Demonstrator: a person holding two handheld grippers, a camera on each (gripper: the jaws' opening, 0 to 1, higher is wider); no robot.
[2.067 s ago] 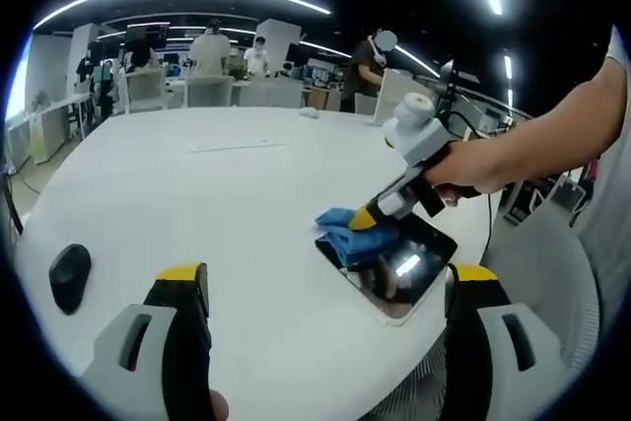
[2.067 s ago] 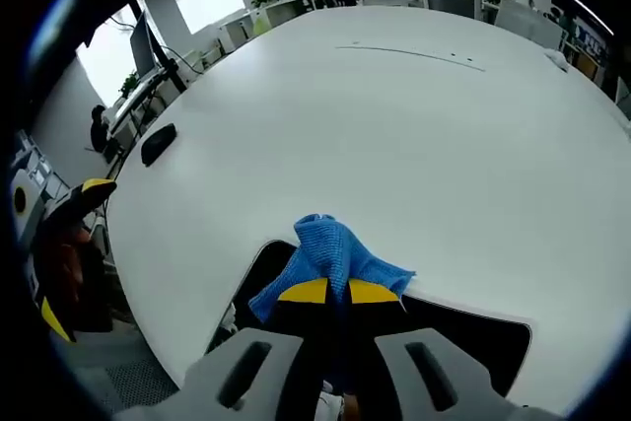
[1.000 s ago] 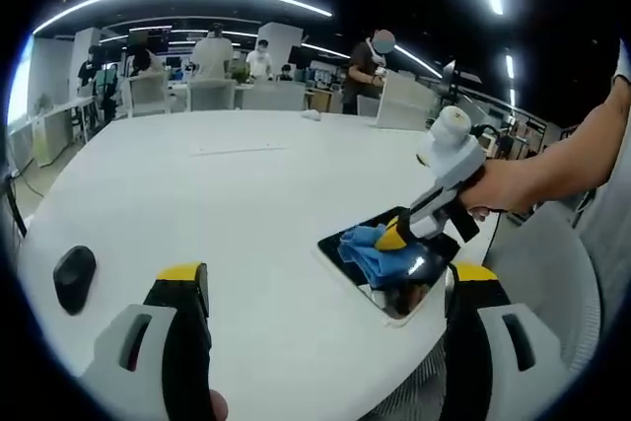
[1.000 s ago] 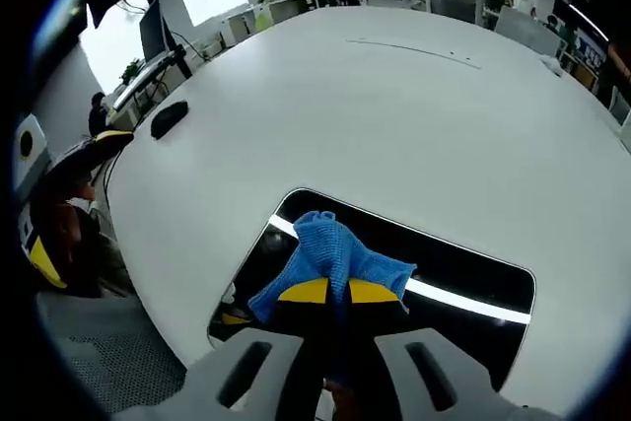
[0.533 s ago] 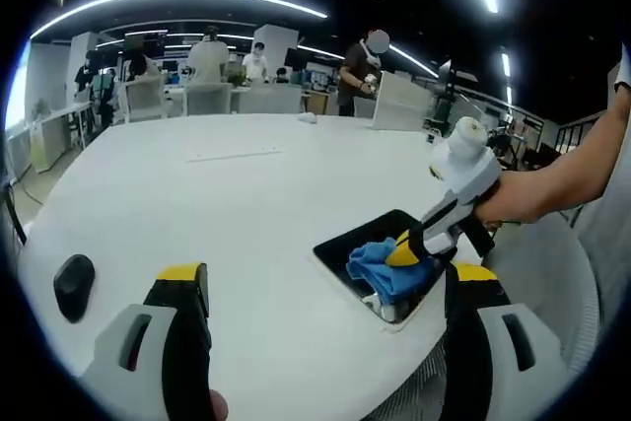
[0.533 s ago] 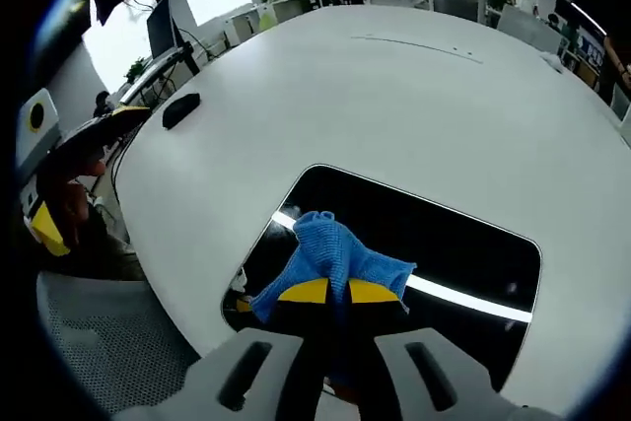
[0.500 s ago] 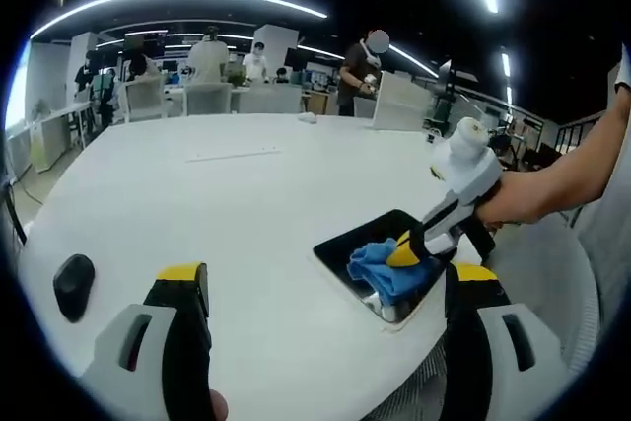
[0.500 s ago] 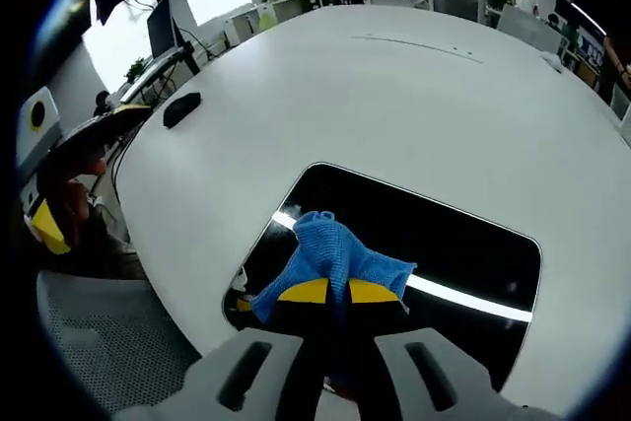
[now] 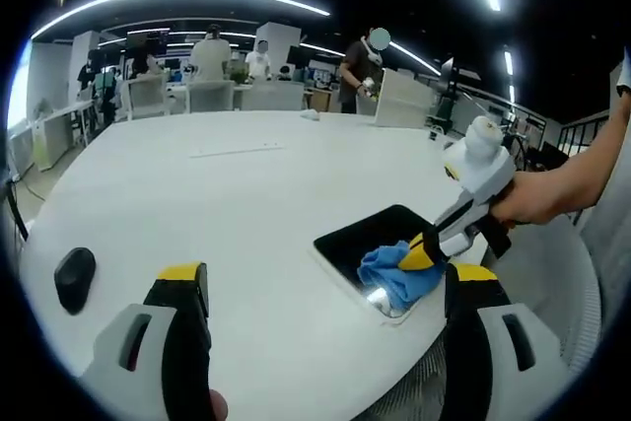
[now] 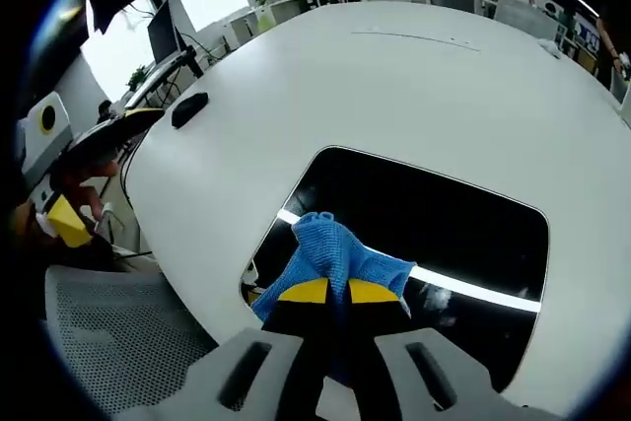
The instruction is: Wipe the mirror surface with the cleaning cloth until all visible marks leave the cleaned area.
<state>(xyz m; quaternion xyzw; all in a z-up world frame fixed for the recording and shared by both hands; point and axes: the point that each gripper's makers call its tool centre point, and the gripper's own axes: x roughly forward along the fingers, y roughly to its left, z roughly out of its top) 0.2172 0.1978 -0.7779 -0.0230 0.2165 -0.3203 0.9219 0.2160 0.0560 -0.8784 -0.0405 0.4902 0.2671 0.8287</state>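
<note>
In the left gripper view, a small black oval object [image 9: 73, 278] lay near the left edge of the large round white table [image 9: 227, 204], well apart from everything else. The left gripper [image 9: 325, 317] hung over the table's near edge with its yellow-tipped jaws spread wide and nothing between them. Further right, a dark rectangular mirror [image 9: 370, 239] lay flat near the table's right edge. On the mirror's near corner sat the crumpled blue cleaning cloth [image 9: 394, 275], pinched by the right gripper [image 9: 426, 251], which came in from the right in a person's hand [image 9: 527, 204]. Far back, people stood among desks and white chairs [image 9: 212, 93] under long ceiling lights.

In the right gripper view, the left gripper [image 10: 94, 140] showed at the left rim, beyond the table's edge and above a grey mesh chair seat [image 10: 118, 332]. The black oval object [image 10: 189, 108] lay on the table [image 10: 394, 96] near that side. The mirror [image 10: 434, 214] took the middle, dark, with a bright reflected light strip across it. The right gripper [image 10: 330, 292] had its jaws closed tight on the blue cloth [image 10: 330, 248], which was pressed against the mirror's near left part.
</note>
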